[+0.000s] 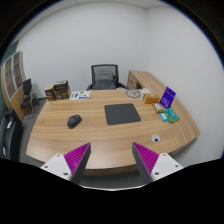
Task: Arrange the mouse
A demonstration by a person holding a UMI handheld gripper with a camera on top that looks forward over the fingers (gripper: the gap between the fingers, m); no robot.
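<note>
The tool (111, 160) hangs with its fingers spread wide and nothing between them, above the near edge of the wooden tabletop (100, 135). Well beyond the fingers the dark computer mouse (74, 121) sits apart from the grey mouse pad (122, 114). It is likely light, rigid and smooth-shelled, so pinching its two long sides looks safest. An office chair (103, 76) stands behind.

The mouse (74, 121) lies on the desk (100, 140), left of the mousepad (122, 114). An office chair (103, 77) stands behind the mousepad. Right of the mousepad stands a box (167, 97).
</note>
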